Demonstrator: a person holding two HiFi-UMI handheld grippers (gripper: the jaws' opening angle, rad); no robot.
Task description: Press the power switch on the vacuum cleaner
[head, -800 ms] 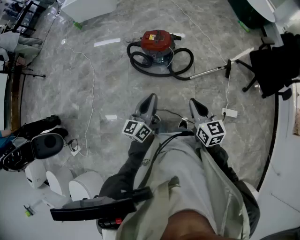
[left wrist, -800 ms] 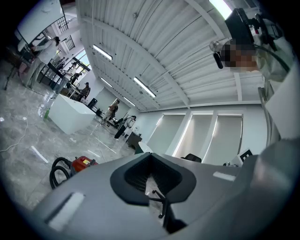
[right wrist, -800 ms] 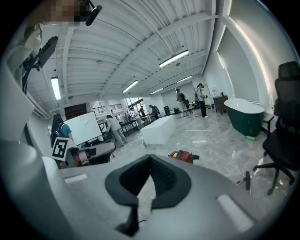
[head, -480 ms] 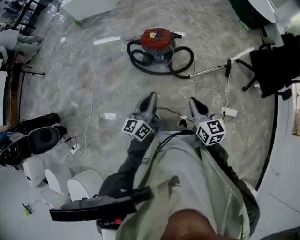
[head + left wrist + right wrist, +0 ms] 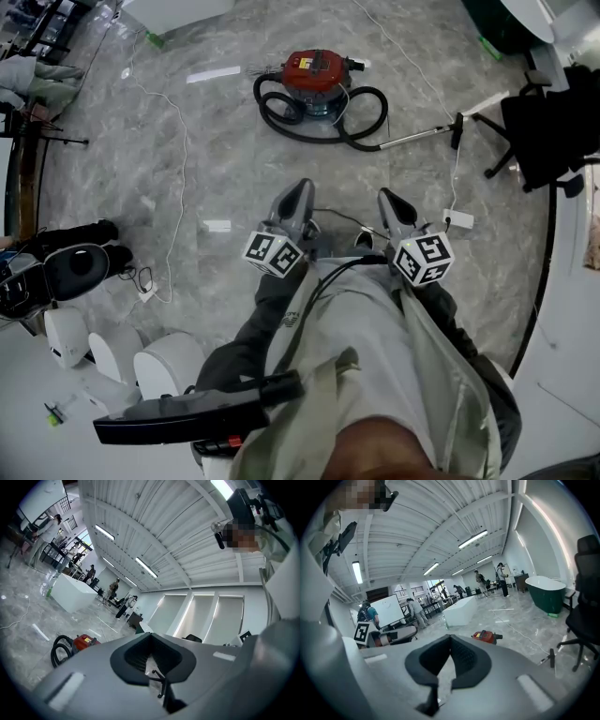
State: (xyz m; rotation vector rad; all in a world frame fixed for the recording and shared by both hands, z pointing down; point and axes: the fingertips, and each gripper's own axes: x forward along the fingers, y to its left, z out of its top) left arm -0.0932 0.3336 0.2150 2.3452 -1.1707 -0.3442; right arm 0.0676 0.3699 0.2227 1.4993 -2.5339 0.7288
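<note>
Vacuum cleaner [image 5: 316, 80], red canister type: stood on the grey marble floor [image 5: 216, 178] at upper centre of the head view, with its black hose [image 5: 361, 131] coiled around it, well apart from both tools. Left gripper [image 5: 298, 193]: centre of frame, tips pressed together, nothing between them. Right gripper [image 5: 388, 199]: just beside it, likewise closed tip to tip and empty. Both pointed toward the vacuum cleaner; neither touched it.
</note>
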